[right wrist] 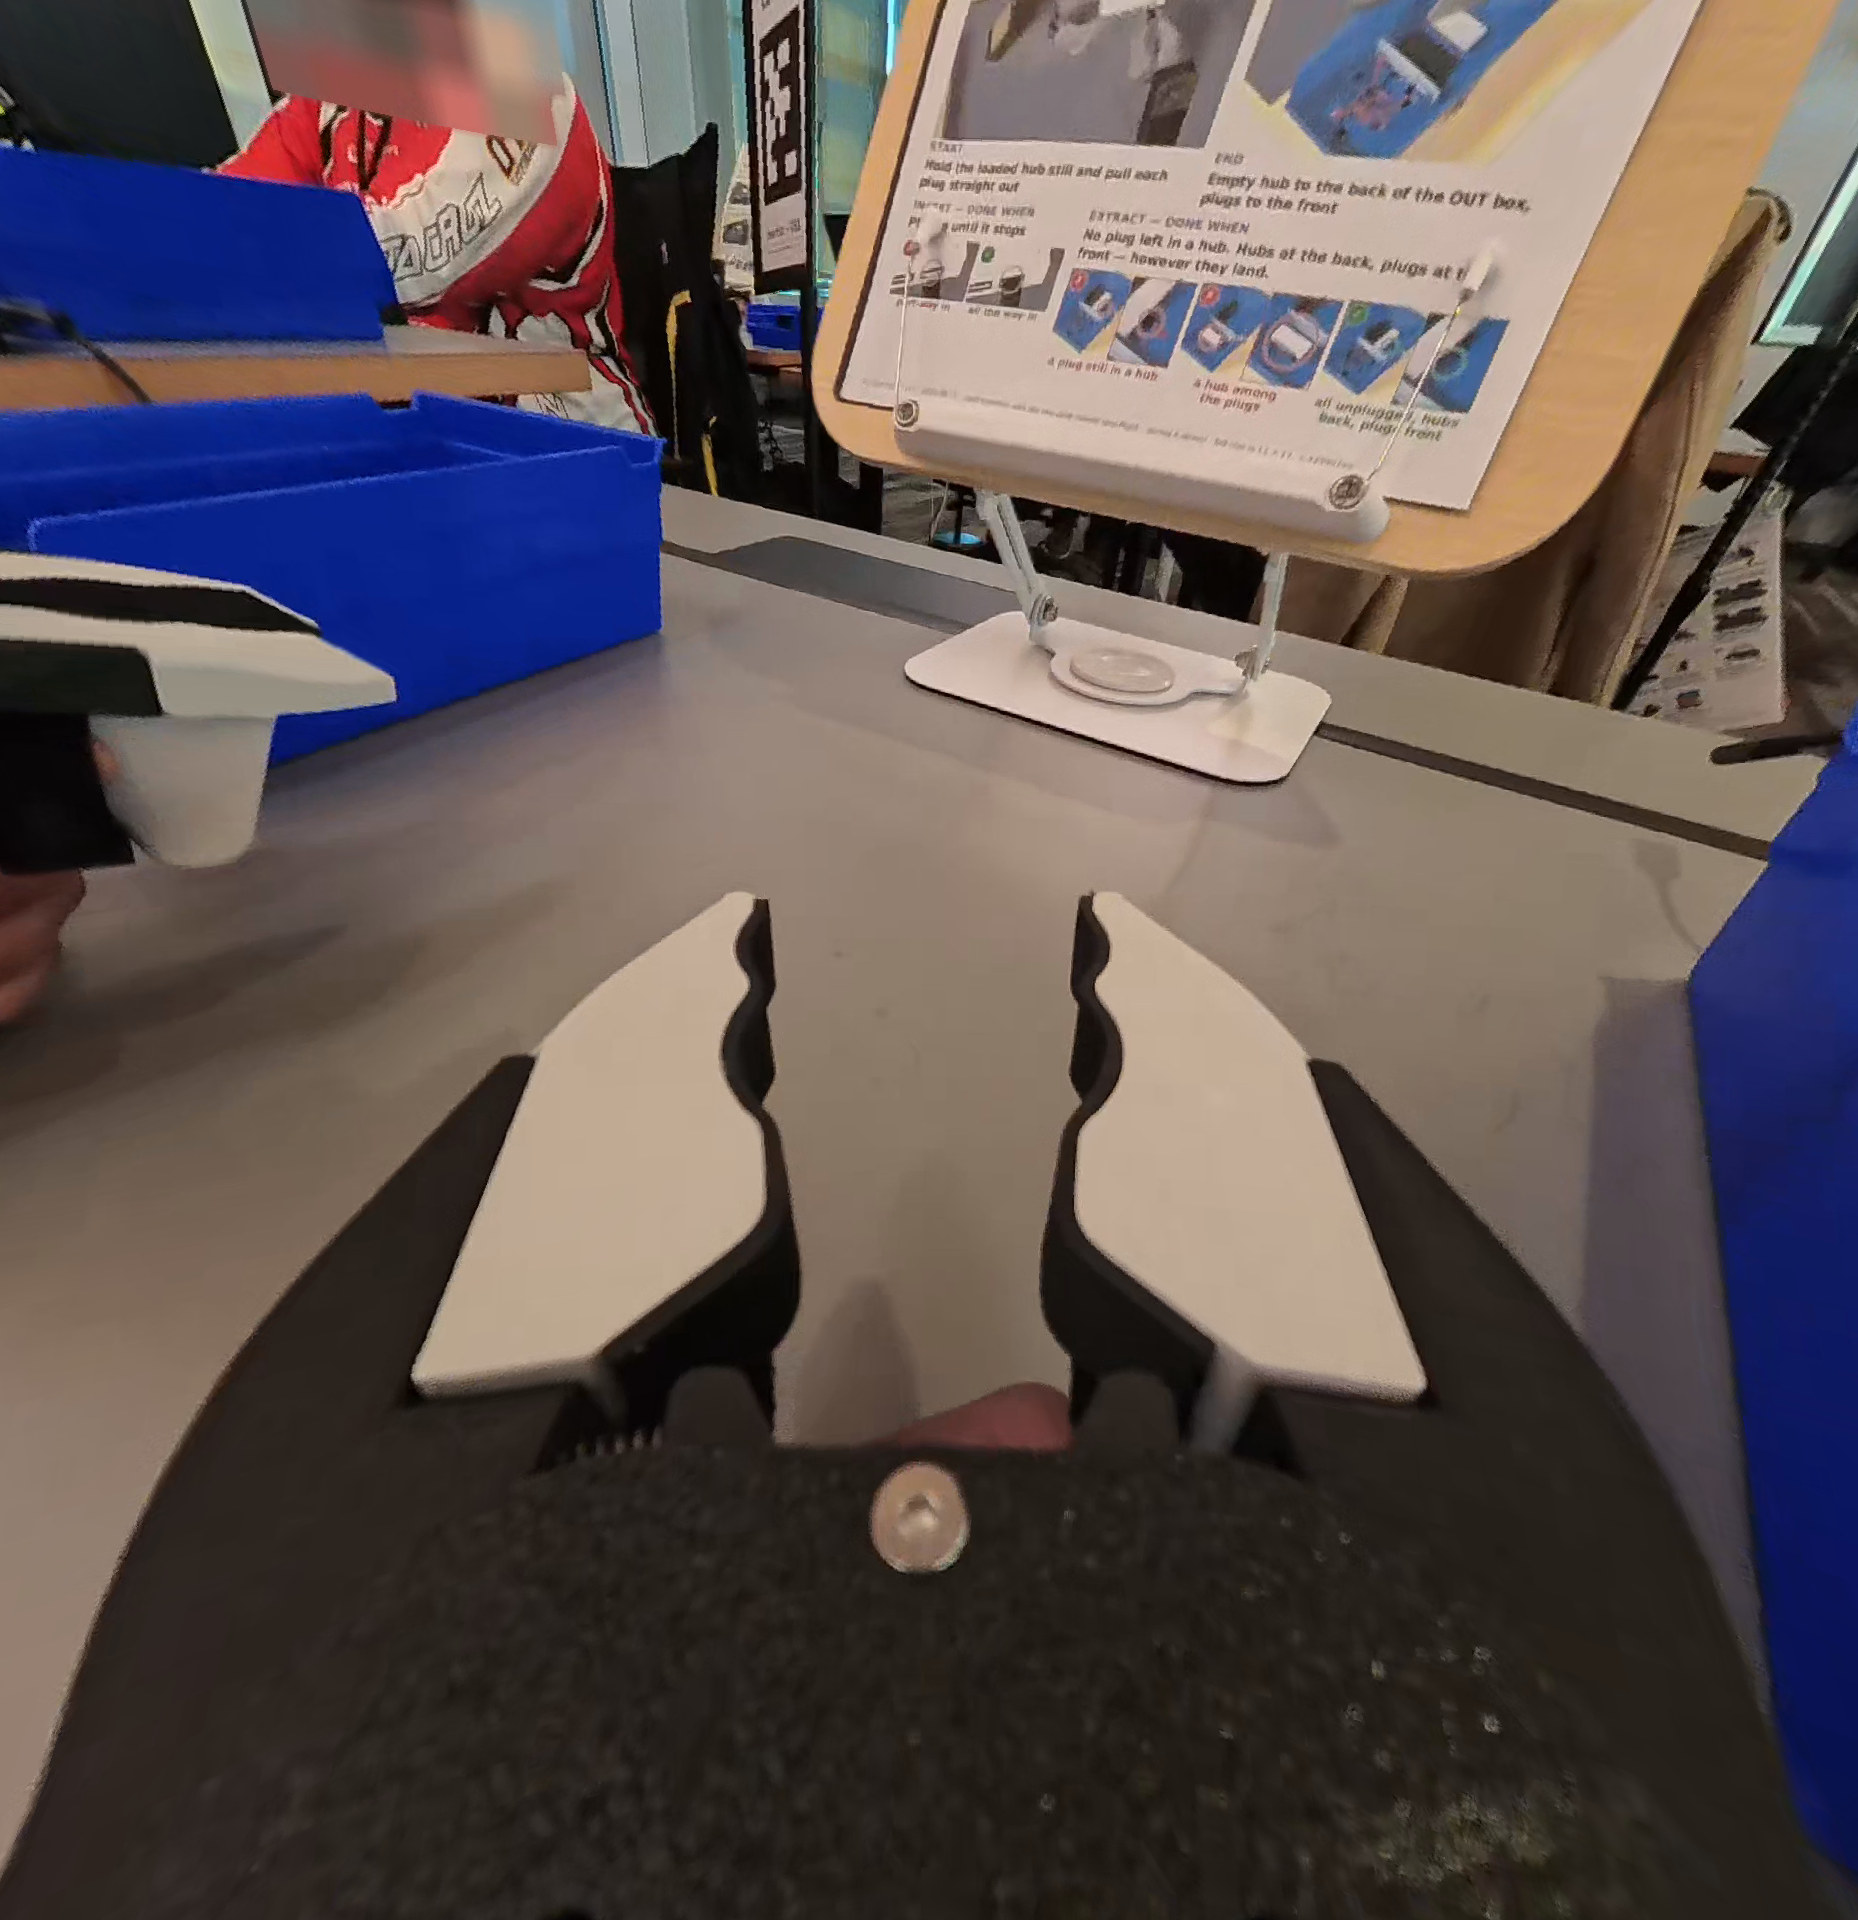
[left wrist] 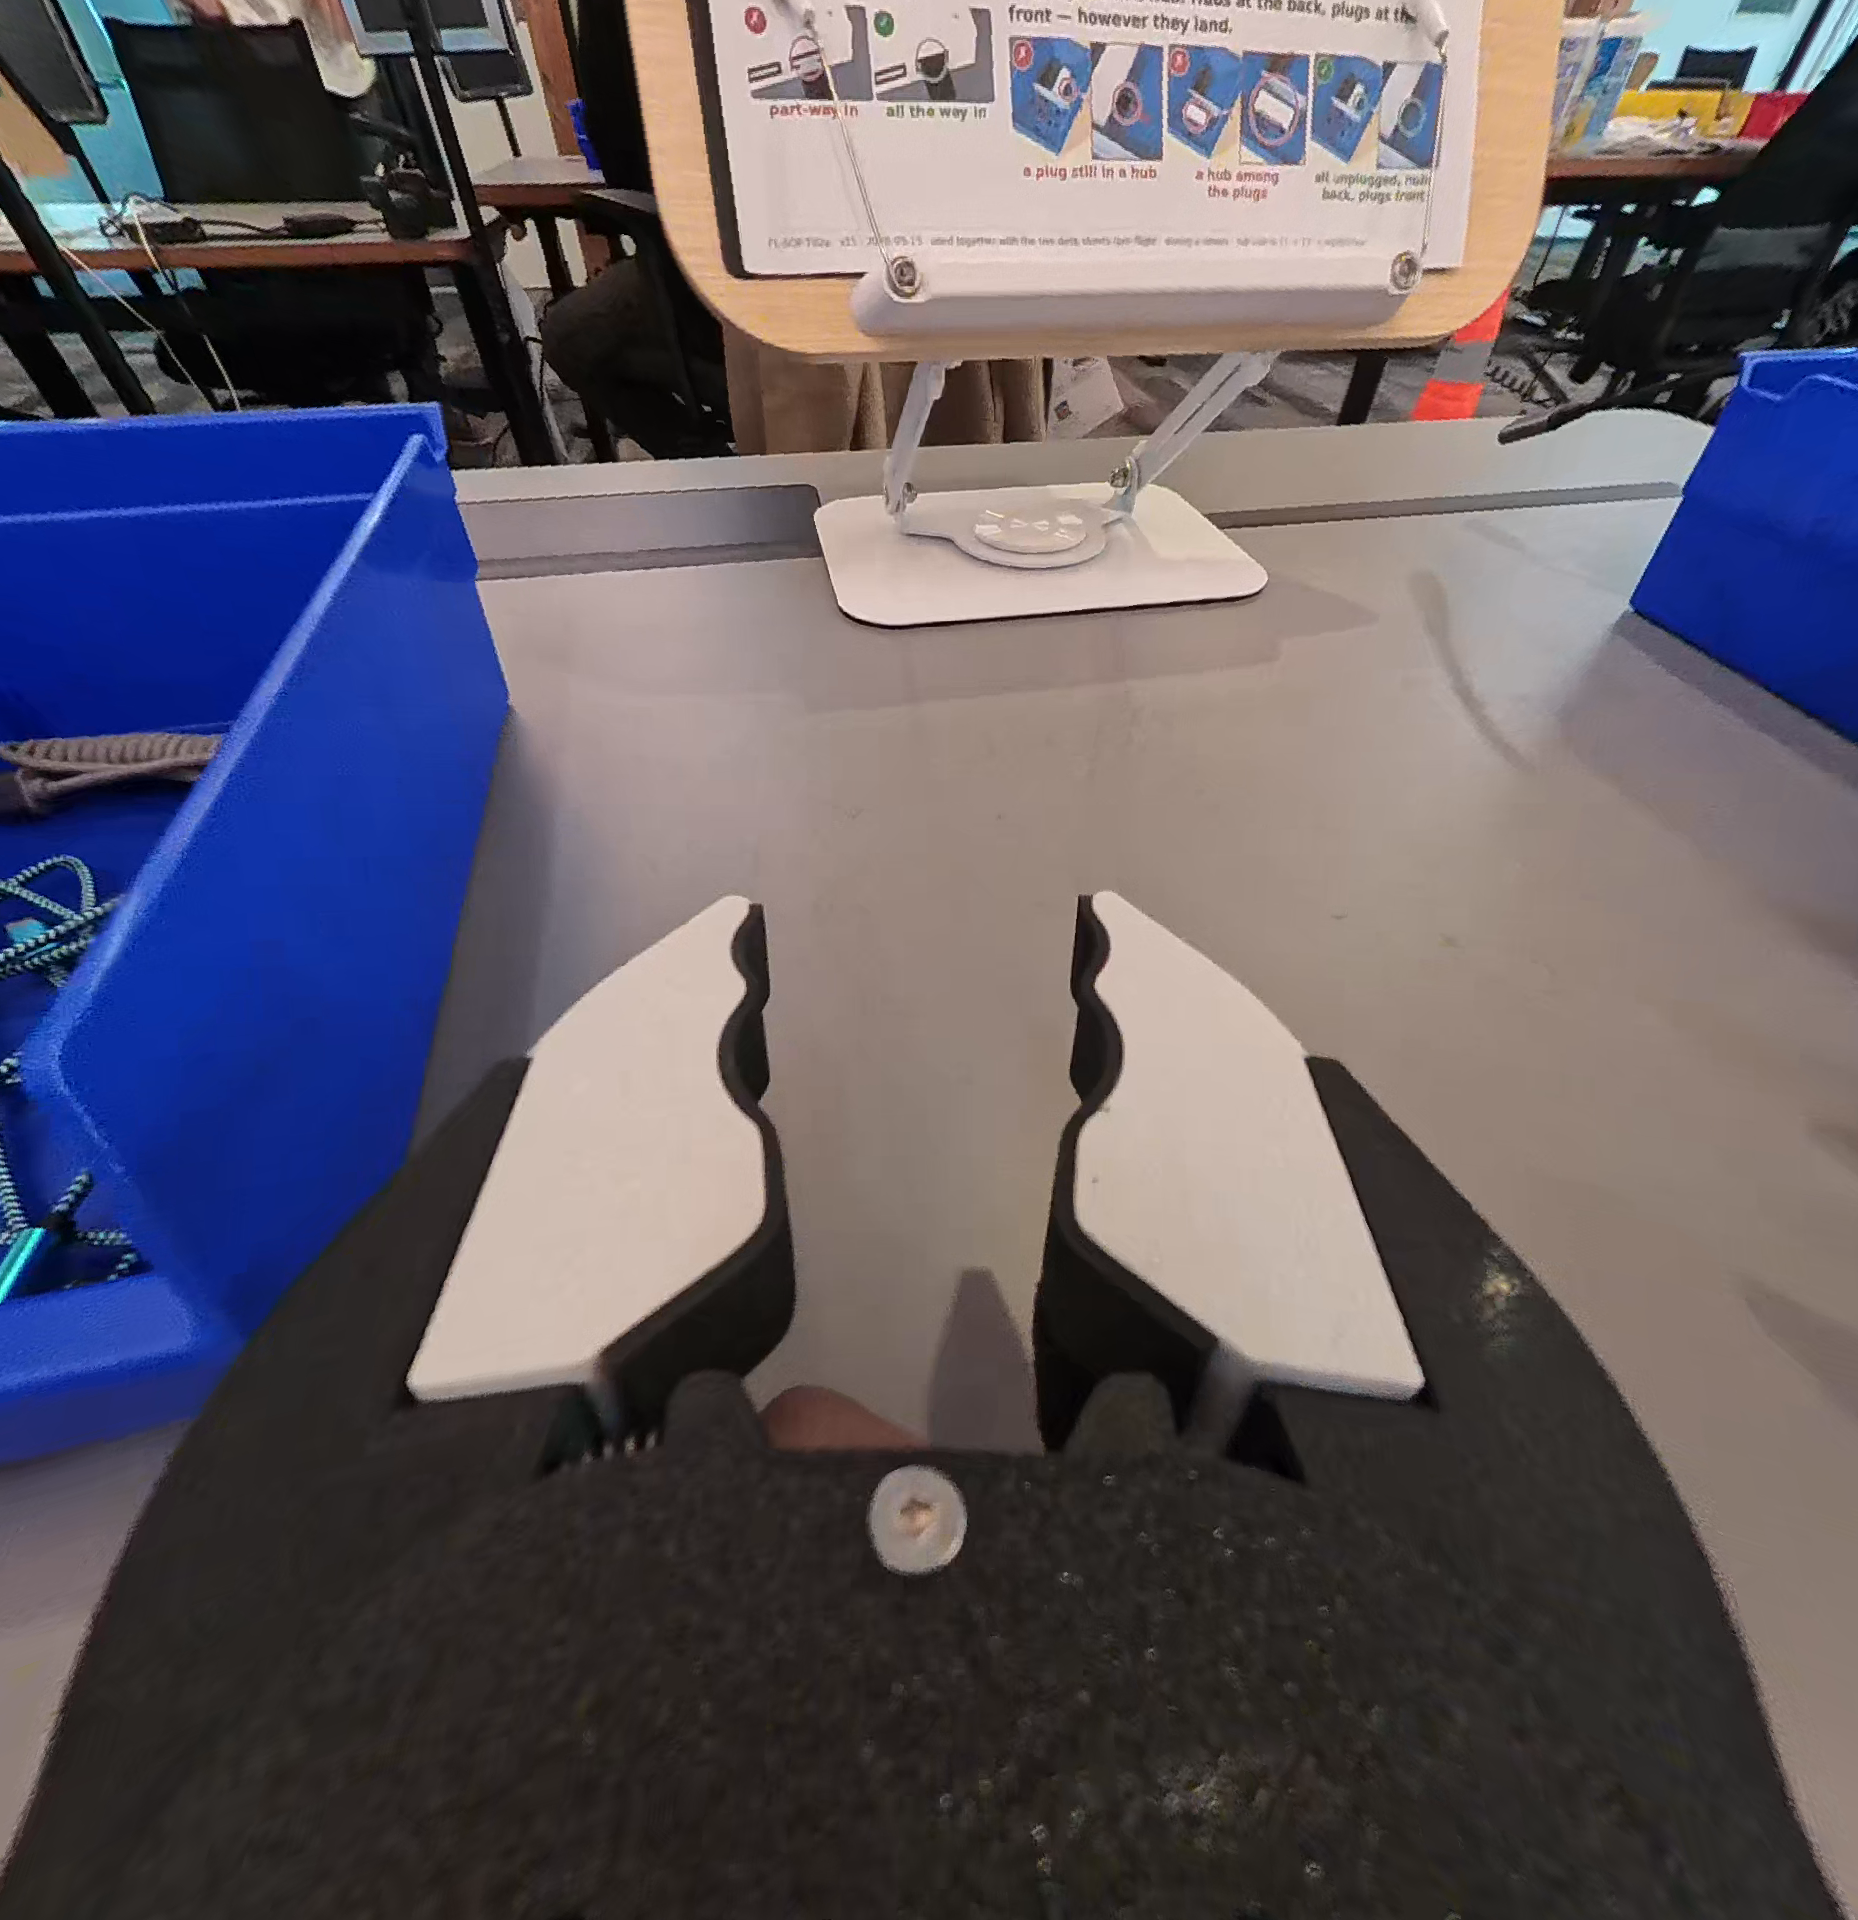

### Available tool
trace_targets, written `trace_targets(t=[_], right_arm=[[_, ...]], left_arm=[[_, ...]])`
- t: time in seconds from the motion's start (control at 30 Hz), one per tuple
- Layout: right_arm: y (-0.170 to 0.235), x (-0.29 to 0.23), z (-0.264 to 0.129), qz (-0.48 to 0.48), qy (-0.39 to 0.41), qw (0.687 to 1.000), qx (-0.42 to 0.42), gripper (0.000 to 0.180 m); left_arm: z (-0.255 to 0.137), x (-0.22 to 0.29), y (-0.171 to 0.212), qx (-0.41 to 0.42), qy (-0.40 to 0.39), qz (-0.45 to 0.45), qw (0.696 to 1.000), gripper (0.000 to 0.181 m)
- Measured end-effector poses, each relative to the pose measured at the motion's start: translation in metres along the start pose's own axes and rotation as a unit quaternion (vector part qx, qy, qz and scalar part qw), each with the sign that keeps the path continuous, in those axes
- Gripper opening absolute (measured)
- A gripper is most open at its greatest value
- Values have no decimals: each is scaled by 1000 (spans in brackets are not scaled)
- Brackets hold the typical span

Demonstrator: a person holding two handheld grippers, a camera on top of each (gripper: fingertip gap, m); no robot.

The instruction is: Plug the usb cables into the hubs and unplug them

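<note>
My left gripper (left wrist: pixel 920 914) is open and empty above the bare grey table (left wrist: pixel 1008 790). A blue bin (left wrist: pixel 281 831) stands just left of it and holds braided teal-and-black usb cables (left wrist: pixel 21 935) and a grey braided cable (left wrist: pixel 104 758). My right gripper (right wrist: pixel 920 914) is also open and empty above the table (right wrist: pixel 904 831). The left gripper also shows in the right wrist view (right wrist: pixel 374 681) at the left edge, in front of the same blue bin (right wrist: pixel 385 561). No hub is in view.
A wooden board with an instruction sheet (left wrist: pixel 1091 156) stands on a white stand (left wrist: pixel 1039 551) at the table's far edge; it also shows in the right wrist view (right wrist: pixel 1216 312). A second blue bin (left wrist: pixel 1777 561) is at the right, close beside my right gripper (right wrist: pixel 1798 1247). A person in a red-and-white top (right wrist: pixel 489 239) sits behind.
</note>
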State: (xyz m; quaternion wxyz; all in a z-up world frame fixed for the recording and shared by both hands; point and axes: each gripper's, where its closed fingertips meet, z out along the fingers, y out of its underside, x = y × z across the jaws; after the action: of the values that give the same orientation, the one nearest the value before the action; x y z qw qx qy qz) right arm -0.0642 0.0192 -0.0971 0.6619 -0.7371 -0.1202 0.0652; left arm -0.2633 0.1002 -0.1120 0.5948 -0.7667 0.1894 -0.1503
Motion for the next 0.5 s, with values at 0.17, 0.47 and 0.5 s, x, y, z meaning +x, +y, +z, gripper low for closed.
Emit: trace_targets(t=[0.17,0.47,0.5], right_arm=[[0,5,-1,31,-4,1000,2,54],[-3,8,-18,9,18,1000,7,55],[-6,13,-30,11,27,999,12,55]], left_arm=[[0,1,1,-3,1,4,1000,58],[0,4,1,-3,0,18,1000,61],[0,4,1,-3,-1,19,1000,61]])
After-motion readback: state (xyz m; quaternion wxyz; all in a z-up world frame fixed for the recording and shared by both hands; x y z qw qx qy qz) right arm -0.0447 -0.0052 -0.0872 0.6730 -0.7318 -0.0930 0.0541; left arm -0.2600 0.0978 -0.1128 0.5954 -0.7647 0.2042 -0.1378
